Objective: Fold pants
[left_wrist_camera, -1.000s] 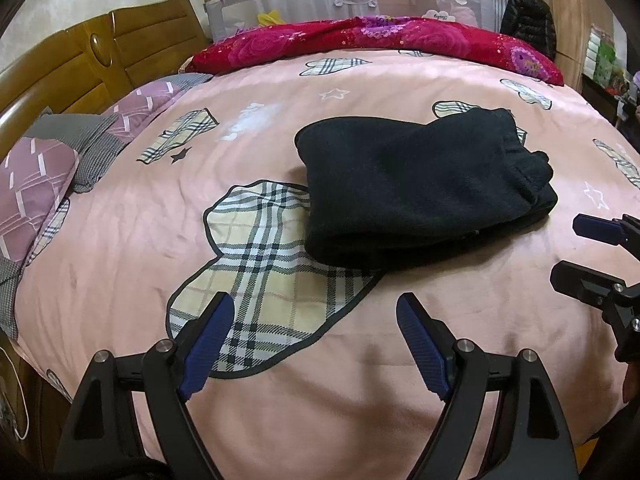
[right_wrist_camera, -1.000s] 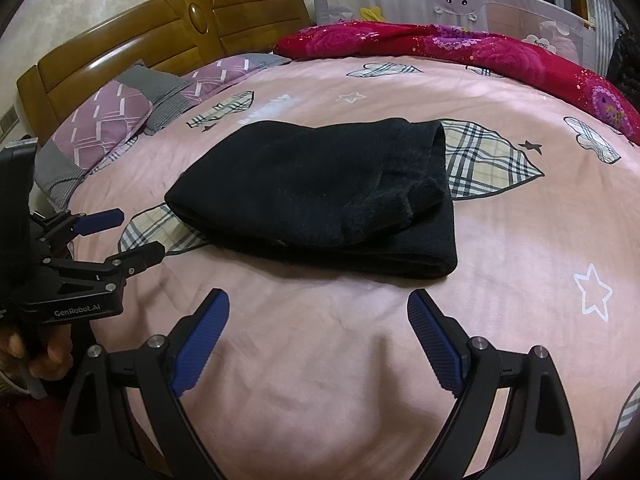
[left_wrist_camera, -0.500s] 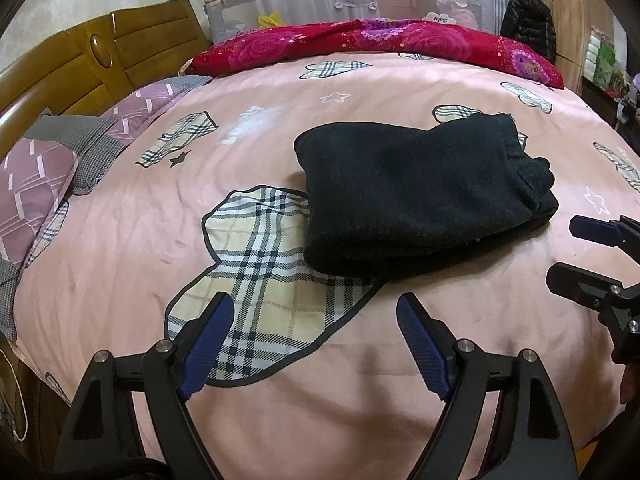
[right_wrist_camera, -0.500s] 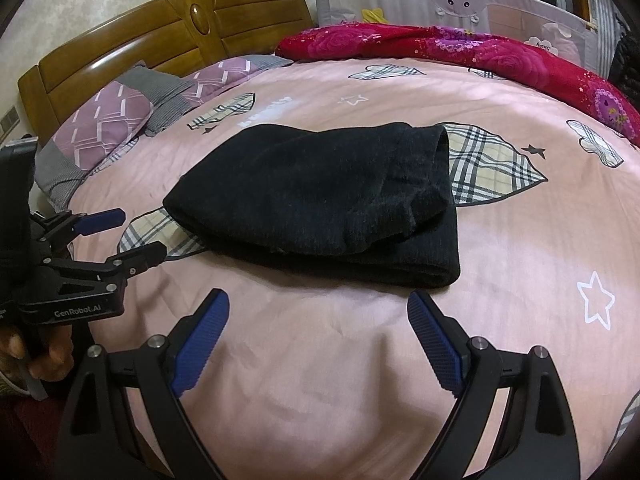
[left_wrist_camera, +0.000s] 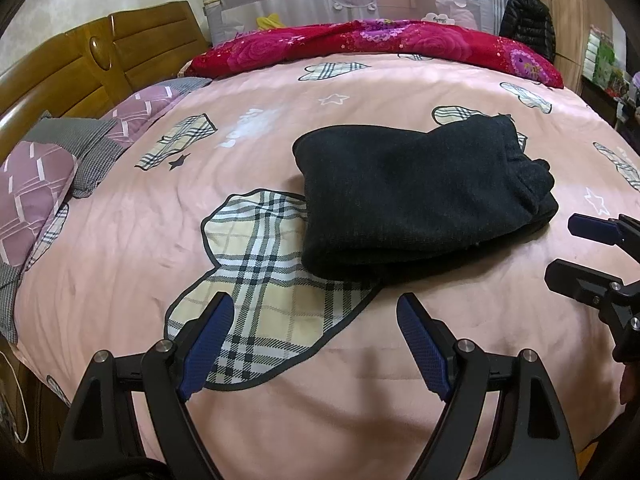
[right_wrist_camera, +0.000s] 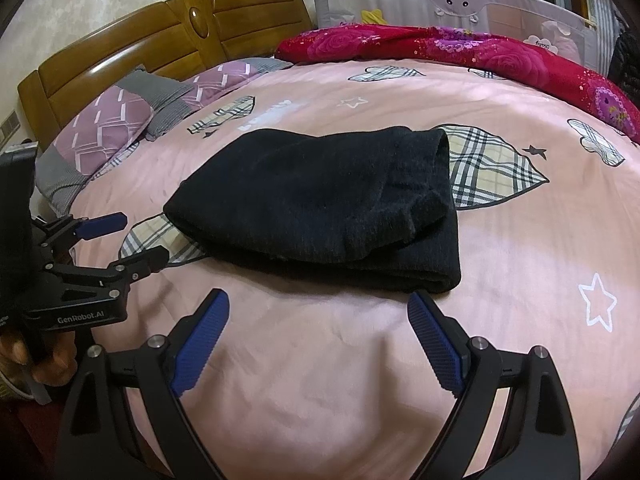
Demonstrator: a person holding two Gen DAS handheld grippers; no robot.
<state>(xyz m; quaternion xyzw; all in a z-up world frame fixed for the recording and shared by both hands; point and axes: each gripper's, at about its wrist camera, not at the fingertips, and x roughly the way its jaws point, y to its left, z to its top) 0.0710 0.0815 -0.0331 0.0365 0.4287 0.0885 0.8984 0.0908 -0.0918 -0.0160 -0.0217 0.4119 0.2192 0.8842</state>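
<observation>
I see the pants [left_wrist_camera: 420,196] lying folded on the bed [left_wrist_camera: 280,92], both my left gripper [left_wrist_camera: 316,344] and right gripper [right_wrist_camera: 320,340] empty with jaws apart, so any careless nudge could spill the loose top layer.

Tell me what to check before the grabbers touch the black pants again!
1. Pants folded into a neat bundle on the pink bedspread: ok.
2. Left gripper jaws open and empty: ok.
3. Right gripper jaws open and empty: ok.
4. Both grippers clear of the pants, not touching: ok.
5. Layers under the bundle lie even: cannot tell, hidden.
6. Loose cuff ends at the bundle's right side tucked flat: not ok, they bulge.
</observation>
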